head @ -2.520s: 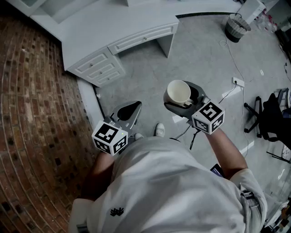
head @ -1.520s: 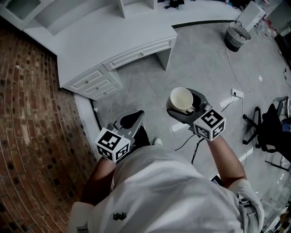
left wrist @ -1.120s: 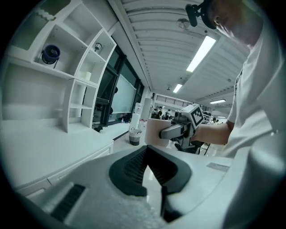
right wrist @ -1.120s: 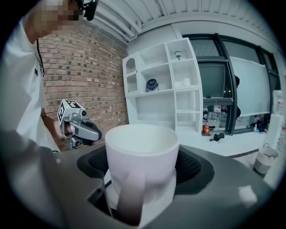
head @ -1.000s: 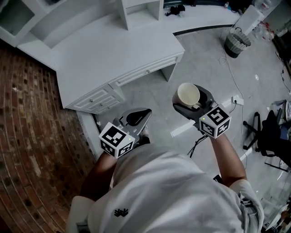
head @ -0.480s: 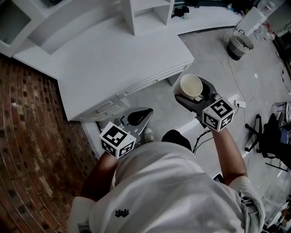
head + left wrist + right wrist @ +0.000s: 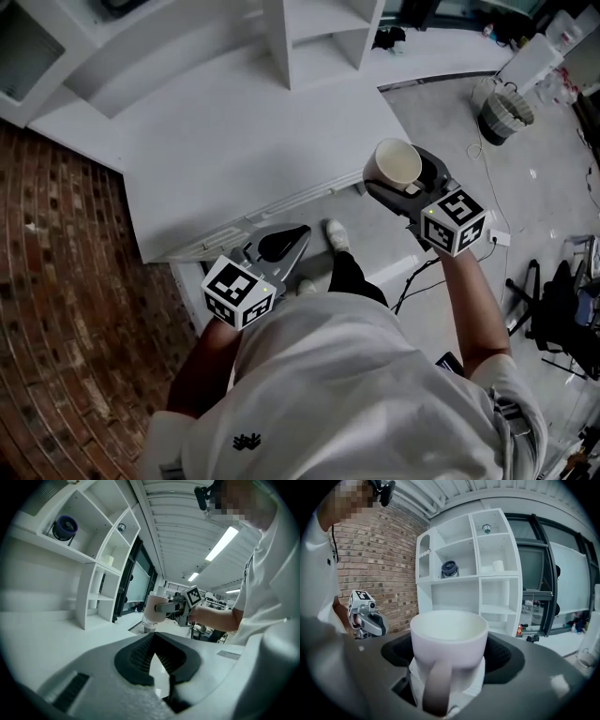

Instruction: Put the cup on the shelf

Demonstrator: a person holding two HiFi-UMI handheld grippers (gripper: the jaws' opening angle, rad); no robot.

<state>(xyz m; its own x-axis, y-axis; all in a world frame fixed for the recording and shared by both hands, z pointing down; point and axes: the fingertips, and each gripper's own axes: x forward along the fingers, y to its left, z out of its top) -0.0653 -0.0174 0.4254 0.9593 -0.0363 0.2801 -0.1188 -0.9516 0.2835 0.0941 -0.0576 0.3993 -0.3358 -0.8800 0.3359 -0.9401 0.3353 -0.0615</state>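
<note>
Here, right gripper [image 7: 386, 174] jaws pinch the cup [image 7: 397, 161] upright; left gripper [image 7: 301, 231] jaws pressed together.

Cup [image 7: 448, 637] base out of sight within right tool [image 7: 448, 657]; shelf [image 7: 323, 42] top beyond the head view's edge
</note>
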